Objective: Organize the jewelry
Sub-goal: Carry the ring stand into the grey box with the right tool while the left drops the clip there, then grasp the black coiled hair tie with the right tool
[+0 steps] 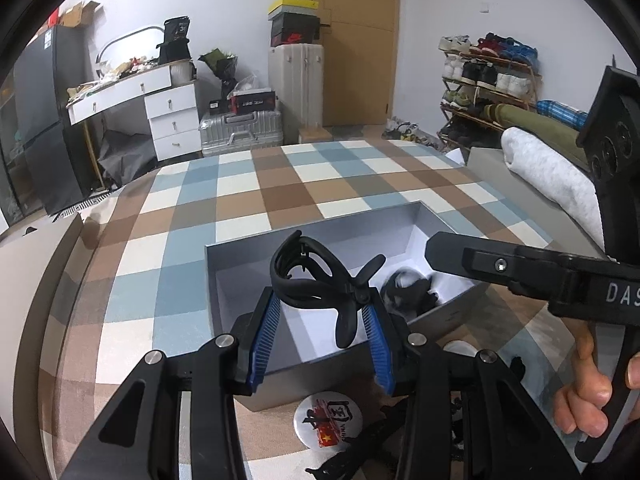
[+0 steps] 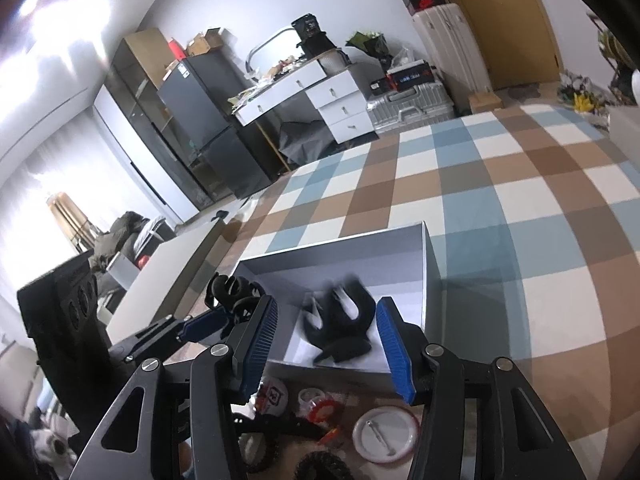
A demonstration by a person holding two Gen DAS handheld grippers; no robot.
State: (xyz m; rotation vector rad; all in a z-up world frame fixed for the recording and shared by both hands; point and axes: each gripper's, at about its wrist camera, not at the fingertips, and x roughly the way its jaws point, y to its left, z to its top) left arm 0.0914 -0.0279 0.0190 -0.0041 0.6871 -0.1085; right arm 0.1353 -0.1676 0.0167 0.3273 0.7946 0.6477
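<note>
Nearest to me in the left wrist view, the round badge with red and black print lies on the checked cloth just in front of the grey box, with some dark pieces I cannot make out beside it at the bottom edge. My left gripper is clamped on a black claw hair clip: the blue pads press on its handles from both sides, and the clip's curved teeth stand up over the near part of the box. In the right wrist view, a white badge lies face down with its pin showing, next to a smaller red and white one and some dark ring-shaped pieces, all on the cloth in front of the box. My right gripper stands partly open above the box's near wall, nothing pinched between its pads. Just past its fingertips a second black hair clip, blurred, is inside the box on the white bottom; I cannot tell whether it has fully settled there. In the left view that same clip shows in the box's right half, under the right gripper's finger, with a hand on the handle at the right edge. Beyond the box the checked cloth runs to the table's far edge.
</note>
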